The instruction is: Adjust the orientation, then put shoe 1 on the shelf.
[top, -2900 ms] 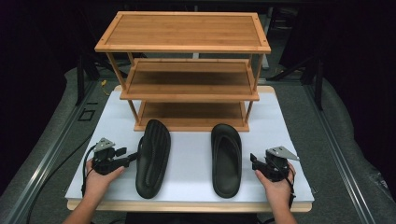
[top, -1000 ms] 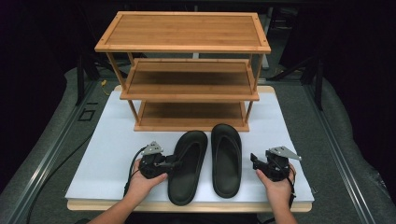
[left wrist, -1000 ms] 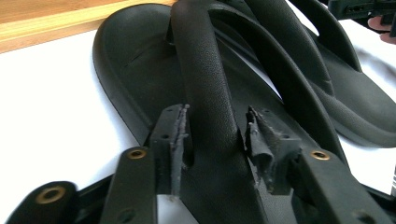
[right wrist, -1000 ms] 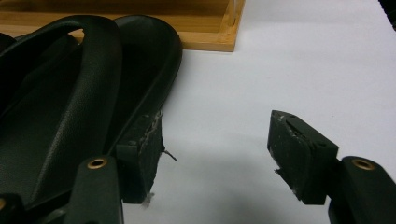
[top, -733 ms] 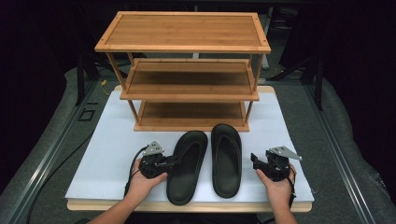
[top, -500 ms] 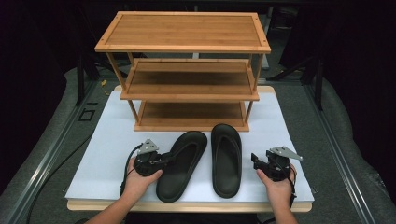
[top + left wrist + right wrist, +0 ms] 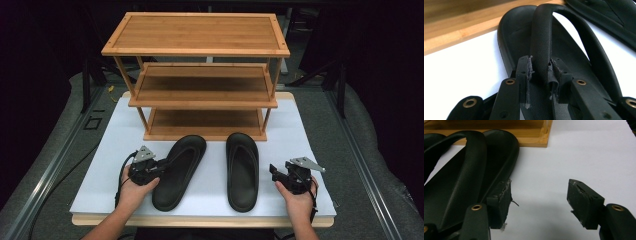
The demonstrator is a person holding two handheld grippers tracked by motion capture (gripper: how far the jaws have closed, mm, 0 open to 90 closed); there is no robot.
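Your left tongs [image 7: 540, 72] are clamped on the left sandal's strap [image 7: 541, 37] near the tabletop's front edge, your right tongs [image 7: 539, 205] gape beside the right sandal [image 7: 242, 170]; next, lift it toward the rack [image 7: 200, 105].

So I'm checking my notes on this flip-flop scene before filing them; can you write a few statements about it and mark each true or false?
1. The left hand-held gripper is clamped on a strap of the left flip-flop. True; its jaws have just been closing and the pads press the strap.
2. The right hand-held gripper holds the right flip-flop. False; its jaws stand open beside that flip-flop with nothing between them.
3. A flip-flop already sits on the wooden rack. False; both lie on the white board in front of it.
4. The rack has three shelves. True.
5. The two flip-flops lie parallel. False; the left one is angled, its toe end leaning toward the right one.
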